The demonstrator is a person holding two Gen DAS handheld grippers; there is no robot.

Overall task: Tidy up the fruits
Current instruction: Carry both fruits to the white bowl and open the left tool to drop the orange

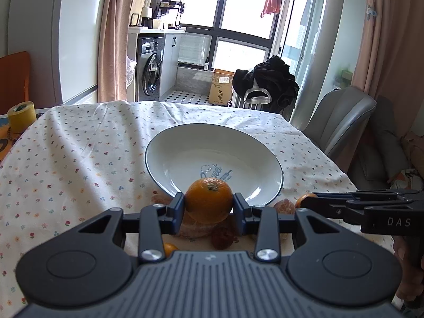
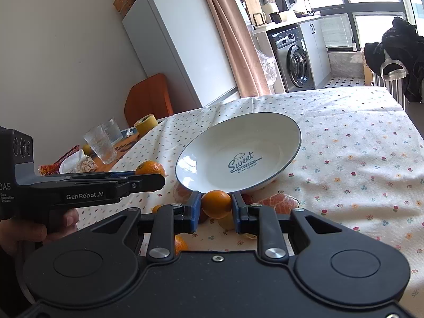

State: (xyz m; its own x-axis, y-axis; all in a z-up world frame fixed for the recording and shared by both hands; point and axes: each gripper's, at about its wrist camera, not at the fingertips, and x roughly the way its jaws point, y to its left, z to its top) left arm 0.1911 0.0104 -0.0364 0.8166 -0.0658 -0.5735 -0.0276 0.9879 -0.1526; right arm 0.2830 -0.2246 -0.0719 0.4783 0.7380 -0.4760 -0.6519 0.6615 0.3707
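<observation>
A white plate (image 1: pixel 169 148) with a dark rim and the word "Sweet" printed inside sits empty on a flowered tablecloth (image 1: pixel 66 159), toward the near edge of the table. Loose fruit lies on the cloth between the plate and the near edge: peeled segments (image 2: pixel 281 202), a dark red fruit (image 1: pixel 222 237), and small oranges partly hidden behind the tools. The left gripper (image 1: pixel 208 204) is clamped on an orange (image 1: pixel 208 201), both blue-padded fingers pressed against its sides, and holds it lifted just in front of the plate's near rim. The right gripper (image 2: pixel 216 208) has a second orange (image 2: pixel 216 203) between its fingers, just at the plate's near rim; its fingers touch or nearly touch the sides, so it appears gripped, though whether it is lifted off the cloth is unclear. In the right view the left tool crosses from the left with its orange (image 2: pixel 150 169) at the tip. At the table's far left edge stand a tape roll (image 2: pixel 146 125) and two glasses (image 2: pixel 102 143)
</observation>
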